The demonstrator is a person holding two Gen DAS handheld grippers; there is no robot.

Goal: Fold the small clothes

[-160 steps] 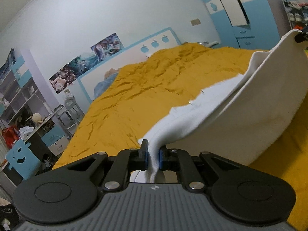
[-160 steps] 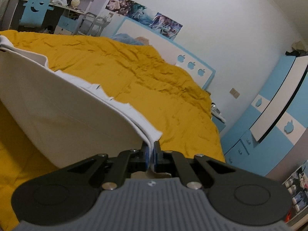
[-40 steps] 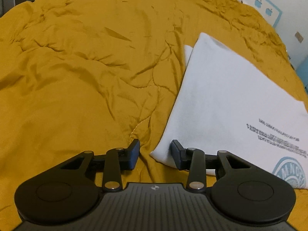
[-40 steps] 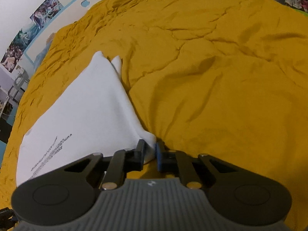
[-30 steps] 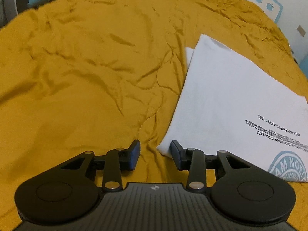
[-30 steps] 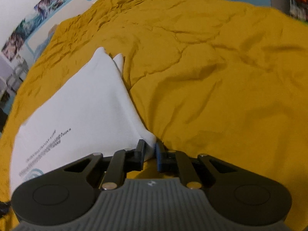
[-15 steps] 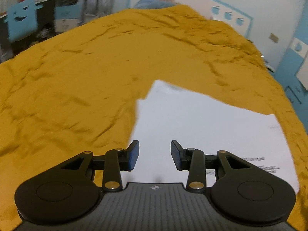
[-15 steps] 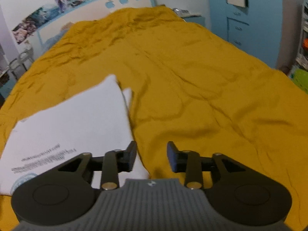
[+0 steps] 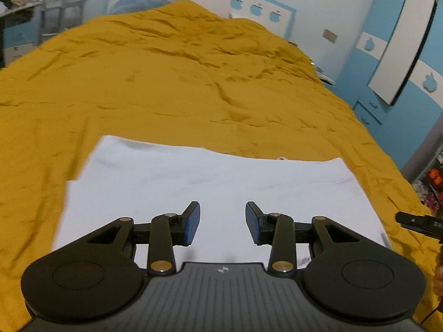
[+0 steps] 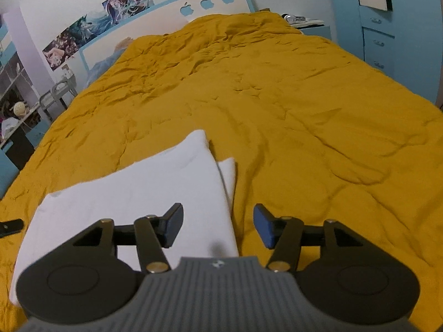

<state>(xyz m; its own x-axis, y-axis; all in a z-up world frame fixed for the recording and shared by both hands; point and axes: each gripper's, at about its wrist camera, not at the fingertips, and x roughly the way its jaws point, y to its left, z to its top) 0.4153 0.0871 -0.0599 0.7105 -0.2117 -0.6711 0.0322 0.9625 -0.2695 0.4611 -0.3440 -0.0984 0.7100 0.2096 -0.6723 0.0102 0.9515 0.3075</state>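
Observation:
A folded white shirt [image 9: 221, 182] lies flat on the yellow bedspread [image 9: 171, 83]. In the left wrist view my left gripper [image 9: 223, 222] hovers over its near half, open, with nothing between the fingers. The right wrist view has the same white shirt [image 10: 138, 191] at lower left, with a second layer peeking out at its right edge. My right gripper [image 10: 218, 225] hangs above that right edge, its jaws opening and nothing gripped between them. A tip of the right gripper [image 9: 415, 222] shows at the right edge of the left wrist view.
The yellow bedspread [image 10: 290, 110] stretches wide beyond the shirt to a white and blue headboard [image 10: 193, 8]. Blue drawers [image 10: 376, 36] stand at the right, a nightstand [image 10: 310, 26] beside the bed head, and a cluttered desk [image 10: 16, 116] at the left.
My right gripper let go of the shirt's corner and its jaws spread apart. Both grippers rose and tilted up, so the shirt lies flat and more of the room shows.

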